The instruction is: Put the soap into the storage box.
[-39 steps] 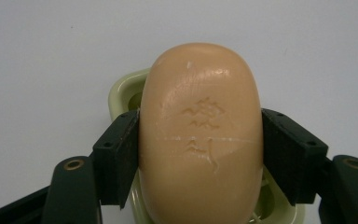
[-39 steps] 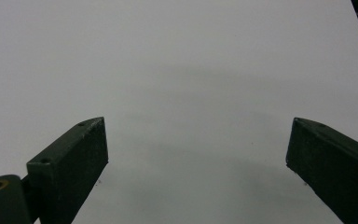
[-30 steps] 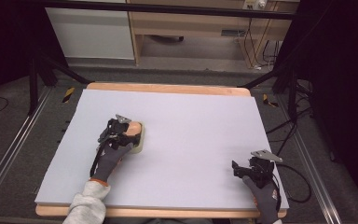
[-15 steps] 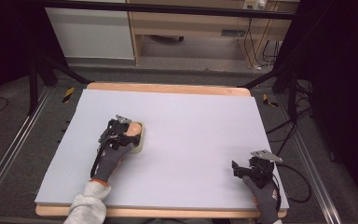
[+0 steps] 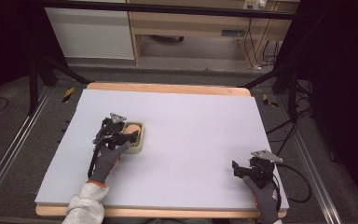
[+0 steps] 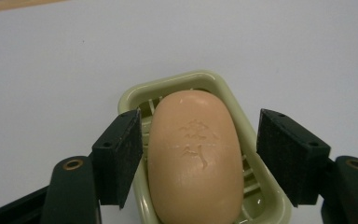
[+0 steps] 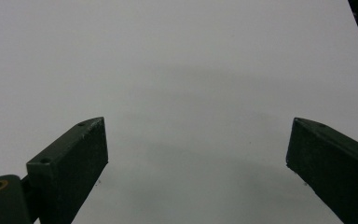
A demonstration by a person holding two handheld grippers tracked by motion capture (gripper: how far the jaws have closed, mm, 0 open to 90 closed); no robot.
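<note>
A peach-orange soap bar [image 6: 196, 158] with a stamped mark lies in a pale green soap dish [image 6: 186, 80]. My left gripper [image 6: 198, 116] is open, with one black jaw on each side of the bar and a small gap at both. In the high view the same dish [image 5: 141, 143] sits left of centre on the table, with the left gripper [image 5: 129, 135] over its near side. My right gripper [image 5: 247, 170] rests near the table's front right corner. In its own view the right gripper [image 7: 196, 126] is open wide over bare surface.
A pale lilac-grey sheet [image 5: 191, 116] covers the wooden table [image 5: 168, 87], whose edge shows at the back and front. Metal rails and cables [image 5: 298, 177] run along the floor on both sides. A wooden cabinet [image 5: 191, 28] stands beyond the table.
</note>
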